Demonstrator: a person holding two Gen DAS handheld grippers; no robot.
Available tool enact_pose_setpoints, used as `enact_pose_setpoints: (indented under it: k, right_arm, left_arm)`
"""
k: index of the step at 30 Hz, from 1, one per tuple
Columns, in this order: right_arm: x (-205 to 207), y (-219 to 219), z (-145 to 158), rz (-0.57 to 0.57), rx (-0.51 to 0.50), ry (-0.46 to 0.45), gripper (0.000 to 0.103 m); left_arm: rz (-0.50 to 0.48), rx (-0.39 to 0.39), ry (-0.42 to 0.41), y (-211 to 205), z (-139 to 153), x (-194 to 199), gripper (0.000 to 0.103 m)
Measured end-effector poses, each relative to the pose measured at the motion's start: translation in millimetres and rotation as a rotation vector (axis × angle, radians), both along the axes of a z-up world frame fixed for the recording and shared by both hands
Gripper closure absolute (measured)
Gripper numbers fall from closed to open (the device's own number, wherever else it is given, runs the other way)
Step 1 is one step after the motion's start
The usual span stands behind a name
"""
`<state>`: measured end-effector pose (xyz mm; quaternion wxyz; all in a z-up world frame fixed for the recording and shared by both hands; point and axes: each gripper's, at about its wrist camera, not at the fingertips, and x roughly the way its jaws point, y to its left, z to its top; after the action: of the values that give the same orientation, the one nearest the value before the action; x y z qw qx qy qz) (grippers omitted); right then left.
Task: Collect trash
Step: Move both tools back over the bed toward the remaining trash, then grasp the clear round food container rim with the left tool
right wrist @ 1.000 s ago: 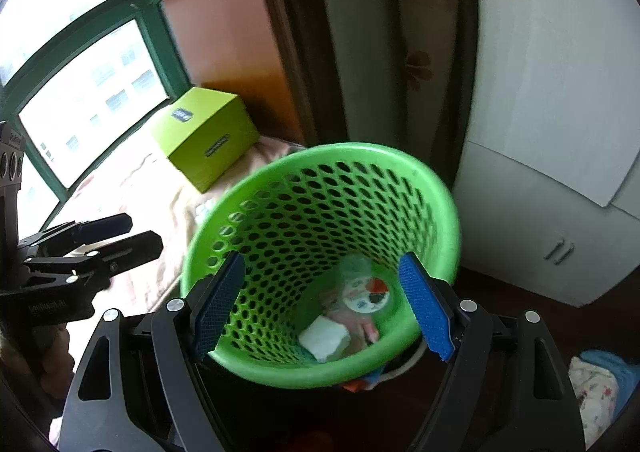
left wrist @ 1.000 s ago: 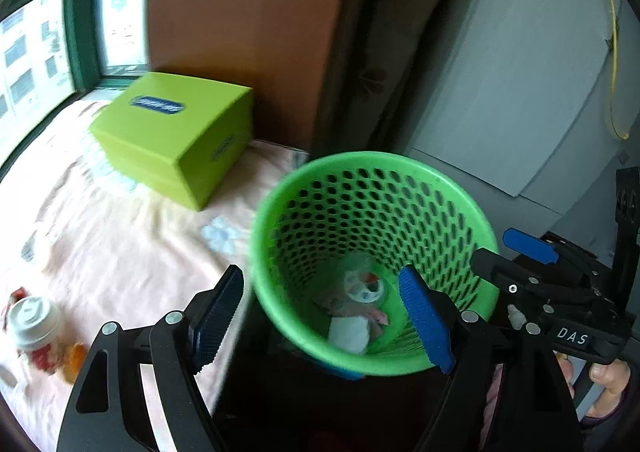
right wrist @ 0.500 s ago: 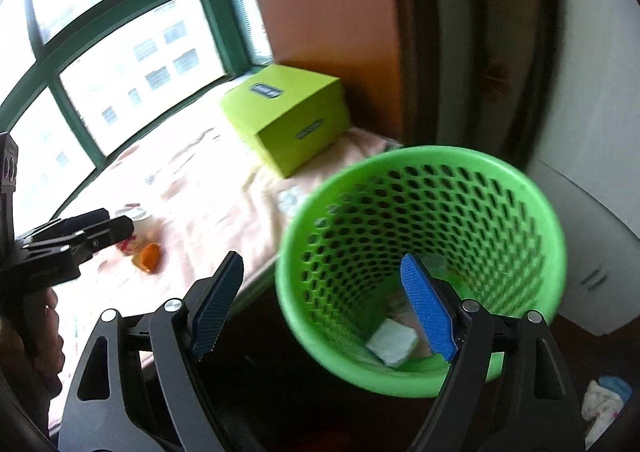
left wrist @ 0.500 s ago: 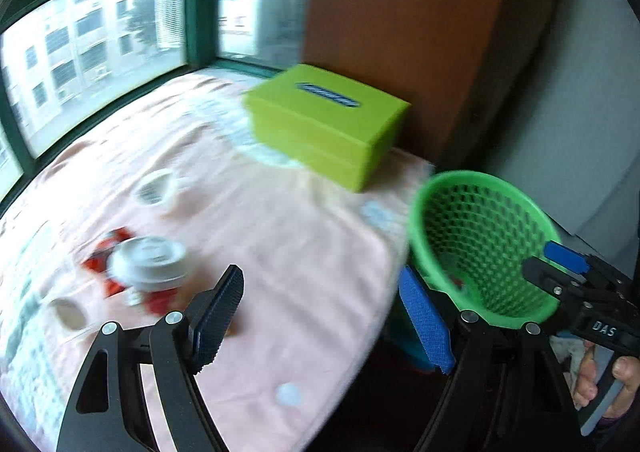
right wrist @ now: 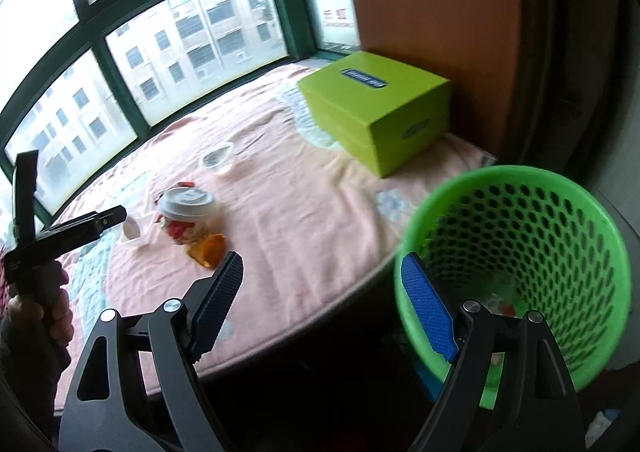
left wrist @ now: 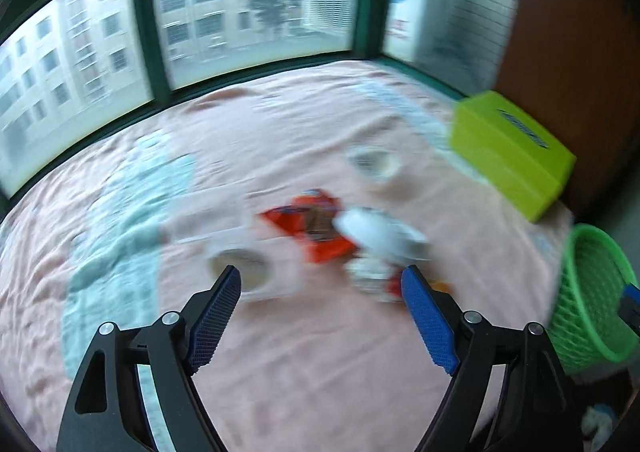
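Observation:
Trash lies on the pink cloth (left wrist: 320, 352): a paper cup with a white lid (left wrist: 378, 238) (right wrist: 186, 207), a red wrapper (left wrist: 310, 221), an orange scrap (right wrist: 208, 250), a small white cup (left wrist: 240, 272) (right wrist: 132, 230) and a clear lid (left wrist: 374, 163) (right wrist: 218, 157). The green mesh basket (right wrist: 560, 211) (left wrist: 592, 292) stands at the table's right edge with trash at its bottom. My left gripper (left wrist: 320, 304) is open and empty, just short of the lidded cup; it also shows in the right wrist view (right wrist: 116, 217). My right gripper (right wrist: 320, 292) is open and empty beside the basket's rim.
A lime green box (right wrist: 376, 107) (left wrist: 508, 151) sits at the table's far right against a brown panel (right wrist: 432, 11). Green-framed windows (left wrist: 256, 3) run behind the table. The left wrist view is motion-blurred.
My left gripper has swung left from over the basket to the trash on the table. My right gripper has drawn back and left, so the basket now sits at its right.

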<state>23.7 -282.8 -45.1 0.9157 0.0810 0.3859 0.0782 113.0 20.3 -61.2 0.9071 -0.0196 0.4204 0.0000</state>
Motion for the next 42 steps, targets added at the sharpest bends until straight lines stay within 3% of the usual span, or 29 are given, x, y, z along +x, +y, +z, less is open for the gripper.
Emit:
enact_pose_setpoints:
  k: [6,22,27,31,33,38,42]
  right_arm:
    - [14.5,27.9,-7.3,0.06,-0.001,0.022,0.022]
    - [46.4,64.4,-26.0,0.136,0.018,0.075,0.022]
    - [53.4,72.0,-31.5,0.153,0.027,0.093,0.022]
    - [59.5,79.0,-35.1,0.168,0.042,0.106,0.022]
    - [62.3,82.3,-35.9,0.177,0.048,0.11,0.022]
    - [70.6,94.3,-36.3,0.21,0.077,0.122,0.022]
    - [76.3,106.7,-36.4,0.237,0.087,0.13,0.022]
  left_arm:
    - [0.128,-0.019,0.042,43.4,-24.6,11.2,0.023]
    - [0.18,-0.048,0.077,52.9,-54.4,37.6,0.025]
    - [0.191,-0.066,0.089,57.3,-61.0,41.7,0.036]
    - [0.189,-0.069,0.079,56.7,-59.7,40.4,0.037]
    - [0.176,-0.083,0.076,56.5,-57.4,39.0,0.051]
    - [0.144,-0.102,0.056,57.5,-47.6,34.5,0.066]
    - [0.127,-0.112,0.046,59.9,-43.2,31.6,0.069]
